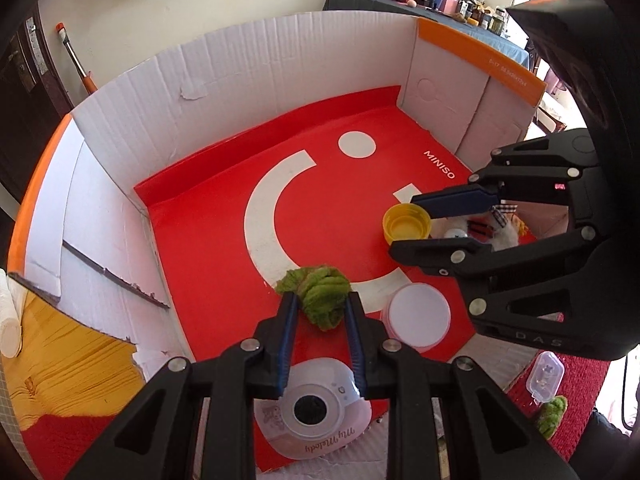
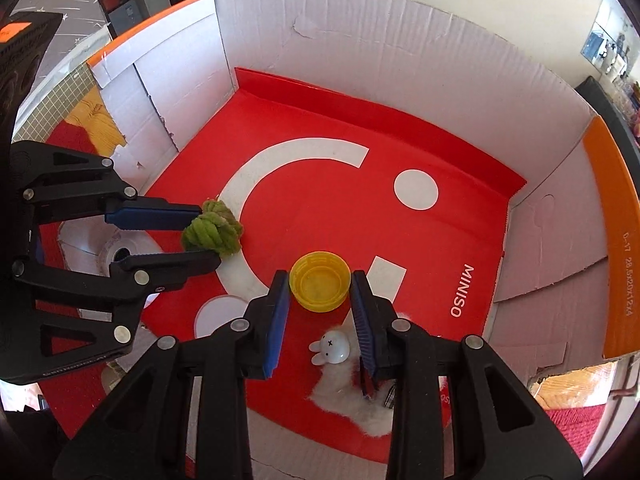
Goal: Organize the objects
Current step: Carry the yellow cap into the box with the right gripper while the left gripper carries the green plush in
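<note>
A knotted ball of green yarn [image 1: 320,292] [image 2: 212,232] sits between the blue pads of my left gripper [image 1: 320,300] [image 2: 208,236], which is shut on it. My right gripper [image 2: 320,278] [image 1: 404,226] is shut on a yellow plastic cap [image 2: 320,286] [image 1: 406,226] that faces open side up. Both grippers point down into a white cardboard box [image 1: 240,80] [image 2: 360,40] with a red MINISO liner [image 1: 208,240] [image 2: 320,200] on its floor. Whether the yarn or the cap touches the liner I cannot tell.
In the box lie a white rabbit plush [image 2: 336,346] [image 1: 456,234], a round white lid [image 1: 418,316] and a white My Melody toy camera [image 1: 312,412]. Outside it are a clear plastic case [image 1: 546,376], more green yarn [image 1: 552,416] and yellow-red knitted cloth [image 1: 60,360].
</note>
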Motion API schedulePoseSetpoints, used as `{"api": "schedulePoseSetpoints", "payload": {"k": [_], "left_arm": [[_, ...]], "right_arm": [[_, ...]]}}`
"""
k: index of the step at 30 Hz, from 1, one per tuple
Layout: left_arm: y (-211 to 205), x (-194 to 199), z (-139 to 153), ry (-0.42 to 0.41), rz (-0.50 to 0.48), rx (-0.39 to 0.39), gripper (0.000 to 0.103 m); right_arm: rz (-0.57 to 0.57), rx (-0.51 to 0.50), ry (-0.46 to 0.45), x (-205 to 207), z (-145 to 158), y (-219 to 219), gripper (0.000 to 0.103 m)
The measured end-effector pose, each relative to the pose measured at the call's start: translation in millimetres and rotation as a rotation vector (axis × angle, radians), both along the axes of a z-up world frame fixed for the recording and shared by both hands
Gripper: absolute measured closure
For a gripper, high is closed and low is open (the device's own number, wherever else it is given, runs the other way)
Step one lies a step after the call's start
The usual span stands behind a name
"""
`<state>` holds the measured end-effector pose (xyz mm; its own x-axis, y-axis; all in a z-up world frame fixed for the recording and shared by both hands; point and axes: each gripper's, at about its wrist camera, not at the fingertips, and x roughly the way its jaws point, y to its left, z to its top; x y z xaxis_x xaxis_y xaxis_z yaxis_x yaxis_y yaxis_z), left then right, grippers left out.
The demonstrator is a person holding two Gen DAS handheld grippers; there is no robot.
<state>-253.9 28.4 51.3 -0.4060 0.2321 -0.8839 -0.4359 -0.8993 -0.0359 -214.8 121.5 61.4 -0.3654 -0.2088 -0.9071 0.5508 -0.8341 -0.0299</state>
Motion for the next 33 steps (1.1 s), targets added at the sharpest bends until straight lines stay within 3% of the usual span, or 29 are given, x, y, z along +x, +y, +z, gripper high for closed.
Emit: {"api": "schedulePoseSetpoints", "payload": {"k": [13,33], "left_arm": [[3.2,2.3,-2.6,-0.001,-0.014,-0.017,0.078],[8.0,2.1,-3.1,0.010,-0.012,-0.004,0.066]], "right_arm": [[0.000,0.018,-0.009,1.4,-6.2,2.5,0.074],[-0.018,0.022,-0.018,1.7,-4.9,7.3,0.073]]}}
